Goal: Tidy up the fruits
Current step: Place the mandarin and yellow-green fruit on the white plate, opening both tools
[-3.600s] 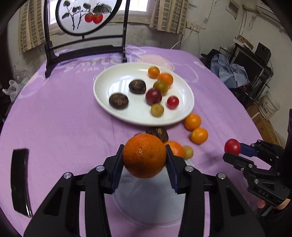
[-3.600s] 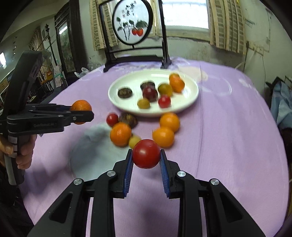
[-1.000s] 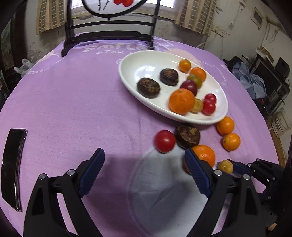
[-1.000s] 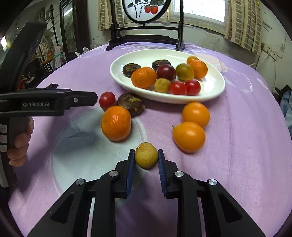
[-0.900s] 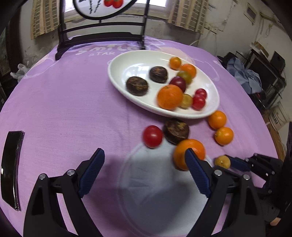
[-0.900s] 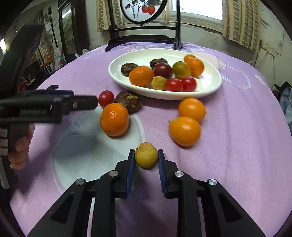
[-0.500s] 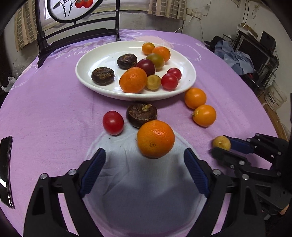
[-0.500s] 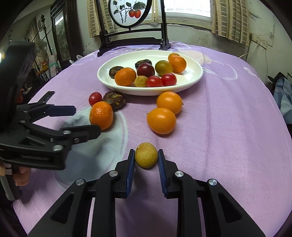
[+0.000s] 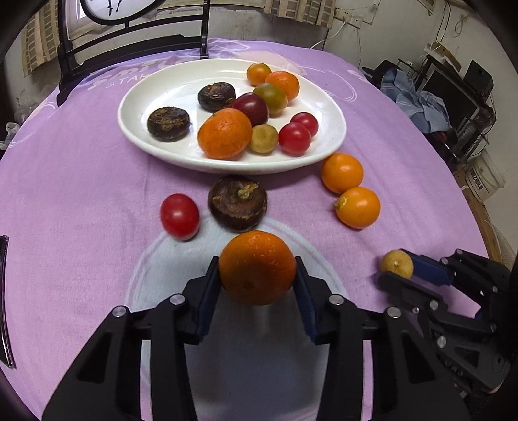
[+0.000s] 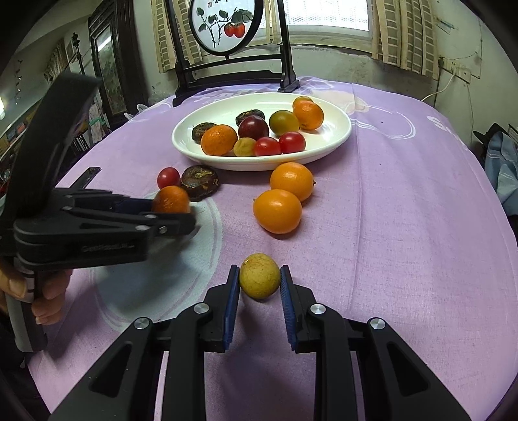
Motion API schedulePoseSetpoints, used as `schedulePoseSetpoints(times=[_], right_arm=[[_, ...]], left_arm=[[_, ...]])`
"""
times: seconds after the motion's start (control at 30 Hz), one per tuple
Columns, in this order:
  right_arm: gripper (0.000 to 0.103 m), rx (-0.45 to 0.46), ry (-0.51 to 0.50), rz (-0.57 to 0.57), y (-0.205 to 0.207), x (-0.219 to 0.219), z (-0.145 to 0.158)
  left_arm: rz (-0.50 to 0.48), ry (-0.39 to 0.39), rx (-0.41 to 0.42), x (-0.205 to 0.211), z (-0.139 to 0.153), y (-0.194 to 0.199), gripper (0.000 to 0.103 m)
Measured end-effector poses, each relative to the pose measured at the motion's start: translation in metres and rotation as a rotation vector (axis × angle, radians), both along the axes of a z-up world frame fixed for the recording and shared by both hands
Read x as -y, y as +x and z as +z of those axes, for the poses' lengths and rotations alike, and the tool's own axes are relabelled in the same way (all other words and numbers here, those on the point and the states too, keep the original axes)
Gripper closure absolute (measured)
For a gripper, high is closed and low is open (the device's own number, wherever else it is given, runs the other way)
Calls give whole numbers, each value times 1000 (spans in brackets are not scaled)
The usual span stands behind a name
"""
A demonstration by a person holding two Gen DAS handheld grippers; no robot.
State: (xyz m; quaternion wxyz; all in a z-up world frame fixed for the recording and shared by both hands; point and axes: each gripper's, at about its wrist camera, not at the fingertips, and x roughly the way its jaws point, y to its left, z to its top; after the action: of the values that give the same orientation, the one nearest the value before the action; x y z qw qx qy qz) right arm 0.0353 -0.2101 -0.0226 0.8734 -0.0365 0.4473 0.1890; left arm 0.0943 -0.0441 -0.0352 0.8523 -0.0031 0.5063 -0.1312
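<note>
Purple cloth (image 9: 81, 181) covers the round table, with a white plate (image 9: 327, 110) of mixed fruit toward its far side. Between the blue pads of the left gripper (image 9: 257, 285) sits an orange (image 9: 257, 267); its jaws have just been closing and now press both sides of it. The right gripper (image 10: 259, 285) is pinched on a small yellow fruit (image 10: 259, 275). Loose on the cloth near the plate lie a red tomato (image 9: 179, 216), a dark brown fruit (image 9: 237, 202) and two small oranges (image 9: 342, 172). Only the right wrist view shows the hand (image 10: 42, 291) on the left gripper's handle and the round painted screen (image 10: 226, 22) by the window. Only the left wrist view shows the dark shelves (image 9: 453, 107) and blue clothes beside the table.
</note>
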Motion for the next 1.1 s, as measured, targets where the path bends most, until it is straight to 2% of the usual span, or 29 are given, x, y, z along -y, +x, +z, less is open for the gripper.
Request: schedulePoseSetpoints(times=[0.3, 0.47, 0.6, 0.7, 0.87, 1.1], right_arm=[[78, 38, 69, 16, -2, -2, 16], [78, 86, 83, 49, 8, -11, 43], [78, 143, 62, 52, 35, -23, 67], [78, 172, 52, 57, 56, -33, 74], [78, 150, 19, 51, 95, -48, 65], [77, 119, -31, 26, 134, -57, 43]], left_arm=[[-8, -21, 81, -23, 35, -17, 60], [-11, -10, 137, -30, 60, -4, 60], [6, -13, 165, -34, 75, 21, 60], [34, 0, 172, -35, 77, 50, 60], [100, -15, 99, -40, 62, 103, 60], [129, 29, 72, -35, 43, 133, 60]])
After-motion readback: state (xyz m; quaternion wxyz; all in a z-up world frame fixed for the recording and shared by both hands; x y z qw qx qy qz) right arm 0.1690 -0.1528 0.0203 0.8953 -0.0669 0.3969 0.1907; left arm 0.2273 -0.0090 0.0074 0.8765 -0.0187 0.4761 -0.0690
